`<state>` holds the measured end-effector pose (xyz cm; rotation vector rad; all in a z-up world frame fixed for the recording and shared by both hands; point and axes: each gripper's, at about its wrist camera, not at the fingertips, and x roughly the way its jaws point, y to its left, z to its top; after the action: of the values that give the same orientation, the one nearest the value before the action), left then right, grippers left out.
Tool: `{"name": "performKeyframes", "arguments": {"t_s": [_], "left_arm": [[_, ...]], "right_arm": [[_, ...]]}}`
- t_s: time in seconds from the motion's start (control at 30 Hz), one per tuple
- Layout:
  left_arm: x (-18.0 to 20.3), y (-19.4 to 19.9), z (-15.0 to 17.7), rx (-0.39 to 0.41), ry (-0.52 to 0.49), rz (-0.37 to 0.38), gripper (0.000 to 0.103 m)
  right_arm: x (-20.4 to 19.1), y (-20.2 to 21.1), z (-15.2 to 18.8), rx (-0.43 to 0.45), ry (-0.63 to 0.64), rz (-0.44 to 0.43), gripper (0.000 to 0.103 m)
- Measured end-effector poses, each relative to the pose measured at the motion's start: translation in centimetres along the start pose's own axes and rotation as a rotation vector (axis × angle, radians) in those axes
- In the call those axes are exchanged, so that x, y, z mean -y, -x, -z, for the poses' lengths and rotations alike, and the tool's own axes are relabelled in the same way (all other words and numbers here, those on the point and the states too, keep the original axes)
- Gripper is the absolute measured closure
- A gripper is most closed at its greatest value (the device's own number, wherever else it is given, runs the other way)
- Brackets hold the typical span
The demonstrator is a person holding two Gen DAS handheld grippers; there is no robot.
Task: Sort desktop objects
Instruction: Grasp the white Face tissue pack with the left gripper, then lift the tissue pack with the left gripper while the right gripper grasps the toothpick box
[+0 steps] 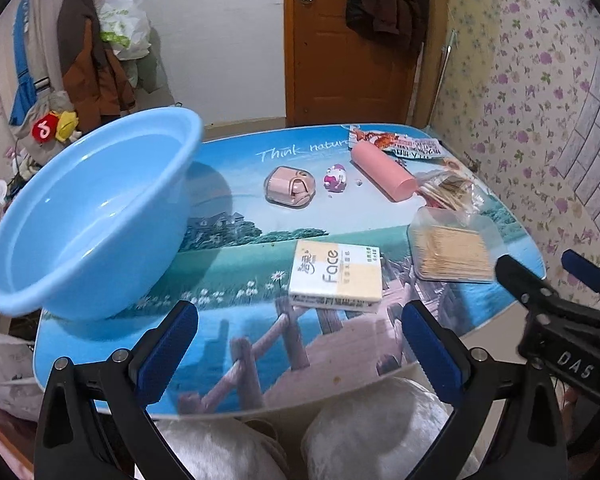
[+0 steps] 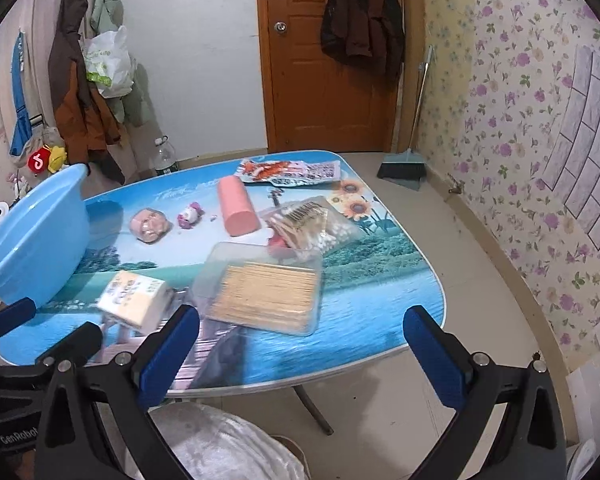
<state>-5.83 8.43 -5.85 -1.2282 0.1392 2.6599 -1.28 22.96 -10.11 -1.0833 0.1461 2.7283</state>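
Both grippers gape wide with nothing in them: left gripper [image 1: 300,344] hangs over the near bench [image 1: 260,360] edge, right gripper [image 2: 300,344] beside it. My nearest target, the tissue pack [image 1: 336,276], lies flat near the front, right of the blue basin [image 1: 92,216]. I judge it light, soft and squashable under slick wrap, so I'd pinch across its short sides, gently.
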Motion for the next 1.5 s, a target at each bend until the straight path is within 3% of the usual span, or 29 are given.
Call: {"name": "performKeyframes", "arguments": {"t_s": [0.2,0.43,0.57,0.63,0.87,1.1,1.3,1.5], "left_arm": [[-0.2,-2.9,-1.1,-0.036,0.008,0.008,0.0],[0.9,-5.2,-1.2,-0.07,-0.005,0.035,0.001],[0.6,-6.4,-1.3,-0.082,0.006,0.031,0.012],[0.5,-6.8,-1.3,-0.079,0.004,0.03,0.012],[0.7,-6.9,-1.3,-0.064,-0.02,0.027,0.014],[0.3,-6.6,-1.2,-0.018,-0.012,0.024,0.042],[0.1,-6.2,-1.1,-0.018,-0.015,0.046,0.043],[0.0,-3.9,-1.4,0.043,-0.035,0.044,0.043]], "right_arm": [[1.9,-2.1,-0.3,-0.034,-0.057,-0.002,0.0],[1.4,-2.8,-1.1,-0.017,-0.03,0.002,0.0],[1.2,-3.1,-1.3,-0.012,-0.015,0.004,0.0],[1.2,-3.4,-1.2,-0.016,-0.017,0.005,0.0],[1.0,-3.9,-1.1,-0.029,-0.017,0.006,0.0],[0.6,-4.0,-0.9,-0.034,-0.007,0.01,0.0],[0.5,-3.8,-0.9,-0.033,0.001,0.012,0.0],[0.3,-3.3,-0.9,-0.024,0.005,0.017,0.0]]}}
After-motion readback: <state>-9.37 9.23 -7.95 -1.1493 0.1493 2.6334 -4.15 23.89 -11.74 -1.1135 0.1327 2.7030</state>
